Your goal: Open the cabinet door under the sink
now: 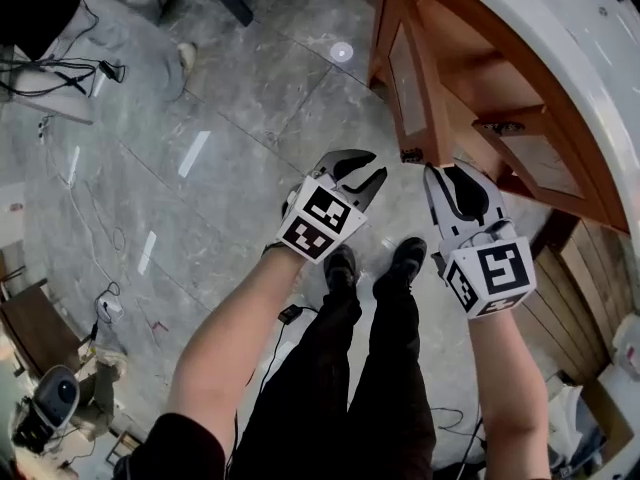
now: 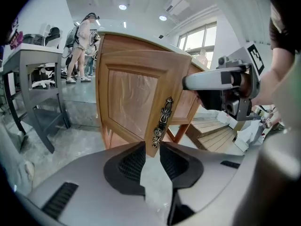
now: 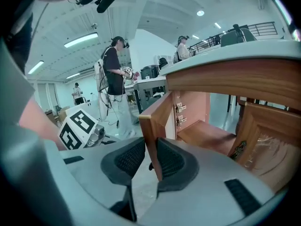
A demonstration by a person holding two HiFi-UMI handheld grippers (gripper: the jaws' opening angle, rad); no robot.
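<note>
The wooden cabinet under the white counter [image 1: 560, 48] has both doors swung out. In the head view my right gripper [image 1: 447, 175] is at the free lower corner of the left door [image 1: 408, 78]. The right gripper view shows that door's edge [image 3: 151, 126] between the pads, with my right gripper [image 3: 151, 157] shut on it. My left gripper [image 1: 368, 176] hangs open just left of that door, apart from it. In the left gripper view the door's outer face [image 2: 131, 102] and ornate handle [image 2: 162, 121] lie beyond the open left gripper [image 2: 152, 157]. The right door [image 1: 545, 163] stands ajar.
The person's shoes [image 1: 375, 263] stand on the grey tiled floor below the grippers. Cables [image 1: 60, 68] and equipment lie at the left. Wooden planks [image 1: 590, 288] lie right of the cabinet. A grey table [image 2: 33, 65] and standing people [image 3: 113, 79] are farther off.
</note>
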